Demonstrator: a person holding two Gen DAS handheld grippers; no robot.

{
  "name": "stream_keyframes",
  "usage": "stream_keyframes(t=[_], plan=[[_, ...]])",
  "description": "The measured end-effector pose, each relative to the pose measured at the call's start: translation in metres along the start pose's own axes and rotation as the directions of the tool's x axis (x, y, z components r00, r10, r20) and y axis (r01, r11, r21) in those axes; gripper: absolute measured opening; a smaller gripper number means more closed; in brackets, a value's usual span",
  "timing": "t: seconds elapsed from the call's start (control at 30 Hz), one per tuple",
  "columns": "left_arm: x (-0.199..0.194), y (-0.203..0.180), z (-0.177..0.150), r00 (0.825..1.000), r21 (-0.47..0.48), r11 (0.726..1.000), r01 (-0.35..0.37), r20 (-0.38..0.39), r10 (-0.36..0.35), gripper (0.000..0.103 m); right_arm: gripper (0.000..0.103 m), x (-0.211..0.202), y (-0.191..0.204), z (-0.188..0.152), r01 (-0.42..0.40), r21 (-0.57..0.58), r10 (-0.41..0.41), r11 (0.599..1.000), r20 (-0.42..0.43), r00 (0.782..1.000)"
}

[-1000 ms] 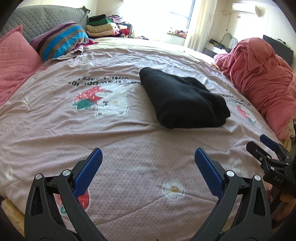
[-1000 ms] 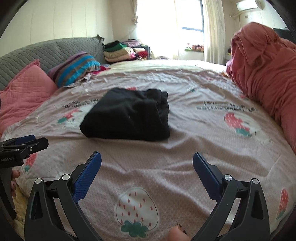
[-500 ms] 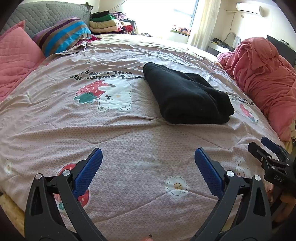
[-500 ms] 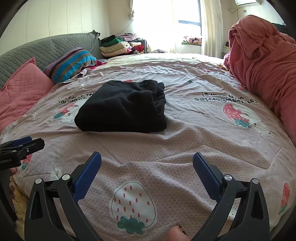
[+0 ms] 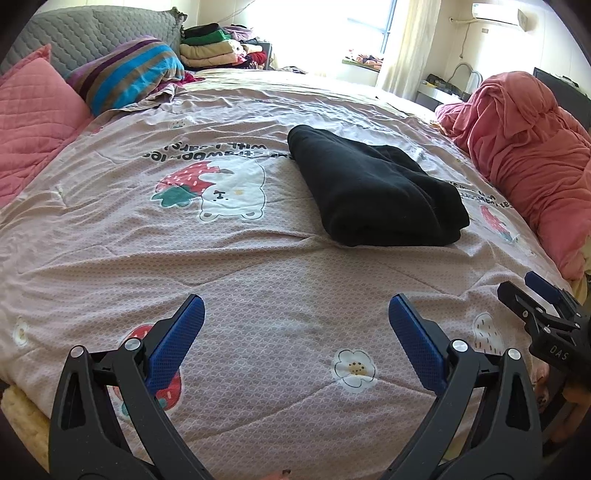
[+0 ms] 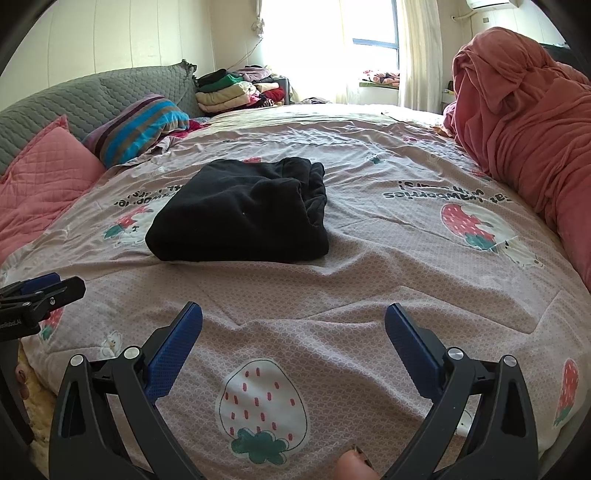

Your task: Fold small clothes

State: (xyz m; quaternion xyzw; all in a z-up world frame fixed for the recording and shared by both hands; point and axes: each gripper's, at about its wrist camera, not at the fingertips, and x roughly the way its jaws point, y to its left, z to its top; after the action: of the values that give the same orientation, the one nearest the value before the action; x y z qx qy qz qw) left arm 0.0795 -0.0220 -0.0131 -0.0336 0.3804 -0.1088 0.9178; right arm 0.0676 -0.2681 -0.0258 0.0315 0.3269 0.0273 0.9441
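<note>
Folded black fleece garment (image 5: 373,192), a thick soft rectangle, lies mid-bed on the pink strawberry-print quilt (image 5: 258,295), touched by neither gripper; from the left gripper (image 5: 295,328) it sits ahead & to the right, long axis running away & leftward; from the right gripper (image 6: 293,332) it sits ahead & a bit left (image 6: 240,210), layered open edges on its right side, smooth fold on the near side. Both grippers hang above the quilt on the garment's near side, jaws spread wide, nothing in them; neither is clearly nearer. It looks already folded, so next is prob. a lift or shift, judging only from how it lies. Left of garment: striped pillow (image 5: 125,74), pink quilted cushion (image 5: 33,110); right of it: heaped red-pink blanket (image 5: 524,147); beyond it: stacked folded clothes (image 5: 218,48) & a bright window (image 6: 373,26).
</note>
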Motion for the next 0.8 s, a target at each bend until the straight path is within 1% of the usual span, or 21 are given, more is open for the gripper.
stream_keyframes(t=[0.27, 0.8], plan=[[-0.0027, 0.0000, -0.0002, 1.000, 0.004, 1.000, 0.000, 0.004, 0.000, 0.094, 0.098, -0.0005, 0.0014, -0.0016, -0.005, -0.001, 0.005, 1.000, -0.003, 1.000], [-0.0008, 0.0001, -0.0004, 1.000, 0.007, 1.000, -0.019, -0.011, 0.020, 0.094, 0.098, 0.0009, 0.0064, -0.0027, -0.009, -0.002, 0.009, 1.000, -0.013, 1.000]])
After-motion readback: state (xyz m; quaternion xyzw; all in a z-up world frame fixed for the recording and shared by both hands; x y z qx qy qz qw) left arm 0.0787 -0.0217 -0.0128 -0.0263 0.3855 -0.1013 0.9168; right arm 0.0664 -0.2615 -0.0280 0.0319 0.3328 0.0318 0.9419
